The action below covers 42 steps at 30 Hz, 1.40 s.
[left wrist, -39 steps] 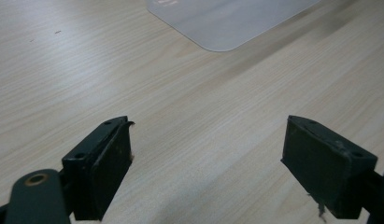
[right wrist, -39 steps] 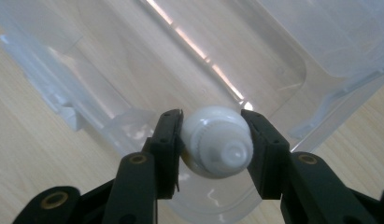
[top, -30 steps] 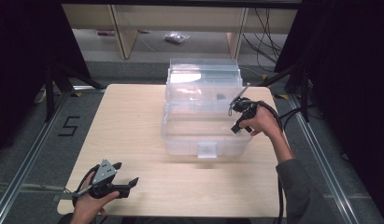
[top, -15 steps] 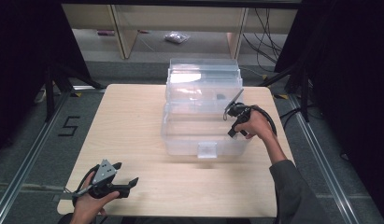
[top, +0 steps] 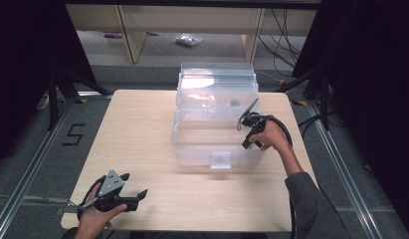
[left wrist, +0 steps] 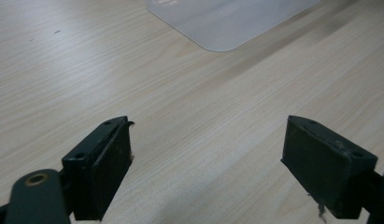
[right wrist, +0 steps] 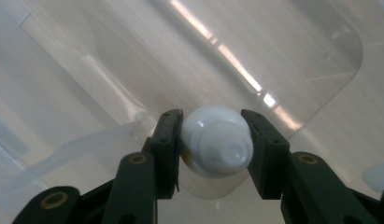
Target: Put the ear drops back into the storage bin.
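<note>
The right gripper (right wrist: pixel 213 149) hangs over the open clear plastic box (top: pixel 217 124) near the counter's (top: pixel 142 129) far edge, its fingers (right wrist: pixel 168 149) closed on a small white bottle (right wrist: pixel 216 145) held above the box's floor. The left gripper (top: pixel 123 191) rests near the counter's front left corner, fingers (left wrist: pixel 105 168) spread wide with nothing between them.

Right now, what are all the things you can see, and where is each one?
Storage box: one, clear plastic, lid open, far half of the table.
White bottle: one, end-on between the right gripper's jaws, above the box's floor.
Table: one, light wood, centre.
Plastic bag: one, clear, floor behind the table.
Number 5 mark: one, black, floor at left.
Left gripper: one, black, open, near-left table edge.
Right gripper: one, black, shut on the bottle, over the box.
</note>
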Each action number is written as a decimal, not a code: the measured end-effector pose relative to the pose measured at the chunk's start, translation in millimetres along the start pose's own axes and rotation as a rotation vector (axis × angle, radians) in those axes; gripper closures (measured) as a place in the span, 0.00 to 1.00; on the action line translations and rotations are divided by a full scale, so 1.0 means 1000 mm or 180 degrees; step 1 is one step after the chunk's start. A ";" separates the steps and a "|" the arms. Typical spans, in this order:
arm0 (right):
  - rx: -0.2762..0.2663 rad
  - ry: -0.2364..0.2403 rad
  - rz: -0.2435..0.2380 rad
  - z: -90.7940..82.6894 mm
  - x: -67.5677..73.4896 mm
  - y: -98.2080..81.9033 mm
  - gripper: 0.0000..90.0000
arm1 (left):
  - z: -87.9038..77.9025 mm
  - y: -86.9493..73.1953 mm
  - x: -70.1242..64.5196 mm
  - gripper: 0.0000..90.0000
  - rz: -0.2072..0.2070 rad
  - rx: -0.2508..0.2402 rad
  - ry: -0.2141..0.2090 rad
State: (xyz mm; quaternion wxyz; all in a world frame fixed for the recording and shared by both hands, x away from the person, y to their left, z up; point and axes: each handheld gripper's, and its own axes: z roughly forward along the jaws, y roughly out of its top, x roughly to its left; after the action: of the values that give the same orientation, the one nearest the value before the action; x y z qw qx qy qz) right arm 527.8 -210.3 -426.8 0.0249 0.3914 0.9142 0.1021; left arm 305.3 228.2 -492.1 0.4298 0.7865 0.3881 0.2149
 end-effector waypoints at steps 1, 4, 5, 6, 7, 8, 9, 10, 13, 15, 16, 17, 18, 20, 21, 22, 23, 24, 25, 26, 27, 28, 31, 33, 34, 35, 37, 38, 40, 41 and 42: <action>0.0086 -0.0032 0.0061 0.001 0.001 0.000 0.67 | 0.000 0.000 0.000 0.17 -0.0003 -0.0003 0.0000; 0.0096 -0.0043 0.0055 0.002 0.001 0.000 0.67 | 0.000 0.000 0.000 0.17 0.0000 0.0001 0.0003; 0.0096 -0.0043 0.0055 0.002 0.001 0.000 0.67 | 0.000 0.000 0.000 0.17 0.0001 0.0002 0.0001; 0.0100 -0.0056 0.0047 0.002 0.001 0.000 0.67 | 0.000 0.000 0.000 0.17 0.0002 0.0002 0.0000; 0.0100 -0.0056 0.0047 0.002 0.001 0.000 0.67 | 0.000 0.000 0.000 0.17 0.0002 0.0002 -0.0001; 0.0110 -0.0067 -0.0032 0.004 0.000 -0.001 0.67 | 0.000 0.000 0.000 0.17 0.0003 0.0002 -0.0002; 0.0110 -0.0067 -0.0032 0.004 0.000 -0.001 0.67 | 0.000 0.000 0.000 0.17 0.0002 0.0001 -0.0002; 0.0125 -0.0074 -0.0001 0.005 0.000 -0.001 0.67 | 0.000 0.000 0.000 0.17 0.0001 0.0002 -0.0001; 0.0134 -0.0071 0.0008 0.007 0.000 -0.002 0.67 | 0.000 0.000 0.000 0.17 0.0005 0.0005 -0.0001; 0.0163 -0.0086 0.0083 0.006 0.002 -0.002 0.67 | 0.000 0.000 0.000 0.17 0.0004 -0.0001 -0.0007; 0.0161 -0.0060 0.0045 0.006 0.002 -0.002 0.67 | 0.000 0.000 0.000 0.17 0.0003 -0.0002 -0.0008; 0.0153 -0.0058 0.0027 0.007 0.002 -0.002 0.66 | 0.000 0.000 0.000 0.17 0.0004 -0.0005 -0.0013; 0.0164 -0.0087 0.0043 0.005 0.003 -0.002 0.66 | 0.000 0.000 0.000 0.17 0.0003 0.0003 0.0001; 0.0162 -0.0098 0.0069 0.004 0.004 -0.002 0.66 | 0.000 0.000 0.000 0.17 0.0005 -0.0002 -0.0008; 0.0135 -0.0106 0.0034 0.003 0.003 -0.002 0.66 | 0.000 0.000 0.000 0.17 0.0008 -0.0002 -0.0012; 0.0075 -0.0097 -0.0015 0.001 0.002 -0.003 0.61 | 0.000 0.000 0.000 0.17 0.0006 -0.0004 -0.0013; 0.0119 -0.0101 0.0087 -0.002 0.006 -0.003 0.59 | 0.000 0.000 0.000 0.17 0.0006 -0.0004 -0.0013; 0.0119 -0.0101 0.0087 -0.002 0.006 -0.003 0.59 | 0.000 0.000 0.000 0.17 0.0009 -0.0001 -0.0012; 0.0101 -0.0114 0.0003 -0.003 0.005 -0.003 0.58 | 0.000 0.000 0.000 0.17 0.0009 0.0003 -0.0014; 0.0076 -0.0120 0.0022 -0.006 0.007 -0.003 0.56 | 0.000 0.000 0.000 0.17 0.0009 0.0004 -0.0014; 0.0031 -0.0127 -0.0051 -0.008 0.006 -0.003 0.55 | 0.000 0.000 0.000 0.17 0.0008 0.0003 -0.0014; -0.0048 -0.0118 -0.0059 -0.010 0.006 -0.003 0.53 | 0.000 0.000 0.000 0.17 0.0008 0.0001 -0.0013; -0.0143 -0.0157 -0.0062 -0.017 0.007 -0.004 0.51 | 0.000 0.000 0.000 0.17 0.0010 0.0005 -0.0013; -0.0176 -0.0183 -0.0060 -0.022 0.007 -0.004 0.50 | 0.000 0.000 0.000 0.17 0.0009 0.0005 -0.0013; -0.0204 -0.0176 -0.0045 -0.024 0.008 -0.005 0.49 | 0.000 0.000 0.000 0.17 0.0010 0.0007 -0.0015; -0.0230 -0.0177 -0.0058 -0.027 0.008 -0.005 0.49 | 0.000 0.000 0.000 0.17 0.0010 0.0007 -0.0010; -0.0285 -0.0188 -0.0039 -0.031 0.009 -0.006 0.47 | 0.001 0.000 0.000 0.17 0.0009 0.0001 -0.0011; -0.0298 -0.0186 -0.0064 -0.033 0.009 -0.006 0.47 | 0.000 0.000 0.000 0.17 0.0015 0.0031 0.0012; -0.0346 -0.0158 -0.0048 -0.039 0.013 -0.007 0.46 | 0.001 0.000 0.001 0.17 0.0008 0.0002 -0.0010; -0.0346 -0.0158 -0.0048 -0.039 0.013 -0.007 0.46 | 0.001 0.000 0.001 0.17 0.0008 0.0002 -0.0010; -0.0362 -0.0163 -0.0066 -0.040 0.013 -0.008 0.45 | 0.001 0.000 0.001 0.17 0.0006 0.0000 -0.0010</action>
State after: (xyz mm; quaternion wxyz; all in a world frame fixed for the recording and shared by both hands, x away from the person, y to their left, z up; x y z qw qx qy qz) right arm 508.3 -212.8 -388.4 0.0715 0.3823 0.9100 0.1435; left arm 306.1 228.4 -492.5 0.4302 0.7872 0.3866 0.2141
